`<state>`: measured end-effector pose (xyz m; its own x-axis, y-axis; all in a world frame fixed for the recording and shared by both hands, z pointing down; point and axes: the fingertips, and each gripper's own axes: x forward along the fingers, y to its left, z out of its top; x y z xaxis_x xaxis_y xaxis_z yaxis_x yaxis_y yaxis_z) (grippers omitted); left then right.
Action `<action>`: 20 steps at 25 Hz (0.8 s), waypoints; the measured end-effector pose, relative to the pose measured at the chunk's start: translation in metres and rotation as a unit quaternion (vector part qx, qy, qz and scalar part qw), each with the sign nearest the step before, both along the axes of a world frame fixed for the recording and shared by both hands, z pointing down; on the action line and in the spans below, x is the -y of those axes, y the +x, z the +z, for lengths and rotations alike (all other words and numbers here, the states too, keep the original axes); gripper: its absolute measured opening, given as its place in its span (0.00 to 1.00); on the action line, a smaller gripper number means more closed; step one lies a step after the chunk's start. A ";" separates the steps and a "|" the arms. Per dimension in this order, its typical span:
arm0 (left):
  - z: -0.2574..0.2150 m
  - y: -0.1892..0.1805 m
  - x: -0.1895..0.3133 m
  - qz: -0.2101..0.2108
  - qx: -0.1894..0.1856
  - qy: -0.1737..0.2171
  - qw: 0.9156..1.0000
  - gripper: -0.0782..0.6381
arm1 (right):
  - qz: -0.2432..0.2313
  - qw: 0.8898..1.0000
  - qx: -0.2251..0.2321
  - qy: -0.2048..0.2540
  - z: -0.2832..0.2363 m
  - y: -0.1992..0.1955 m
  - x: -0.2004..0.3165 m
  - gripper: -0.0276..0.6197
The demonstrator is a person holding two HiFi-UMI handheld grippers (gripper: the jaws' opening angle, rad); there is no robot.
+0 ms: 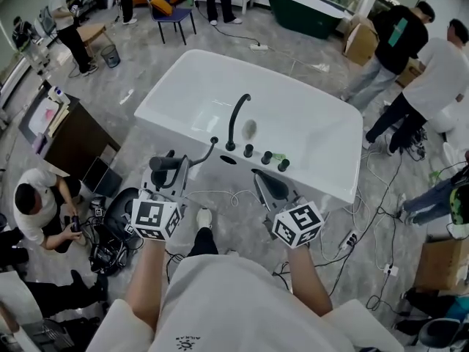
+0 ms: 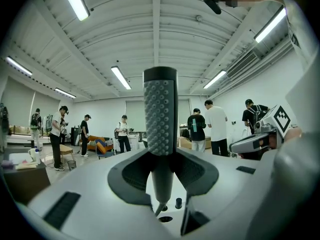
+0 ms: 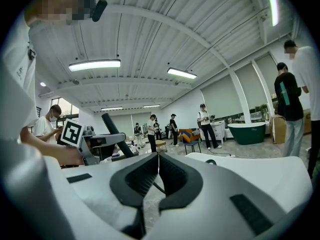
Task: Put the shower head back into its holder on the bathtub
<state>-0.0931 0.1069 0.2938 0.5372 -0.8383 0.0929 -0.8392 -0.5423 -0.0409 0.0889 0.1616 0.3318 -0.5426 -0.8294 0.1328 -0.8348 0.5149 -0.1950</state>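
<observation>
The black shower head (image 2: 160, 111) stands upright between my left gripper's (image 2: 161, 170) jaws, which are shut on its knobbly handle. In the head view that gripper (image 1: 172, 169) hovers just in front of the white bathtub's (image 1: 315, 134) near rim, and the hose (image 1: 207, 149) curves up from the shower head (image 1: 163, 163). The holder hole (image 1: 228, 159) lies in the rim to the right of it, beside the black faucet (image 1: 236, 119) and three knobs (image 1: 266, 156). My right gripper (image 1: 268, 185) is shut on nothing, close to the rim; its pads meet (image 3: 158, 166).
Cables and a power strip (image 1: 350, 239) lie on the floor around the tub. A person crouches at the left (image 1: 37, 204) beside black bags. Other people stand at the right (image 1: 410, 72) and far back. A dark green tub (image 1: 304, 9) sits at the far end.
</observation>
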 end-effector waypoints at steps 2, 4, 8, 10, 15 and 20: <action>-0.005 0.001 0.008 0.007 0.002 0.009 1.000 0.30 | 0.005 1.000 0.000 0.000 0.000 0.000 0.009 0.07; -0.012 0.000 0.018 0.012 0.000 0.016 1.000 0.30 | 0.005 1.000 -0.002 0.000 0.000 -0.003 0.018 0.07; -0.016 0.000 0.044 0.021 -0.005 0.019 1.000 0.30 | 0.008 1.000 -0.002 -0.003 0.002 -0.008 0.042 0.07; -0.014 0.000 0.057 0.025 -0.005 0.017 1.000 0.30 | 0.010 1.000 -0.002 -0.004 0.004 -0.010 0.055 0.07; -0.010 -0.001 0.092 0.034 -0.005 0.015 0.999 0.30 | 0.020 1.000 -0.003 -0.007 0.006 -0.010 0.087 0.07; -0.011 -0.001 0.125 0.046 -0.008 0.011 0.999 0.30 | 0.031 0.999 -0.007 -0.012 0.004 -0.010 0.118 0.07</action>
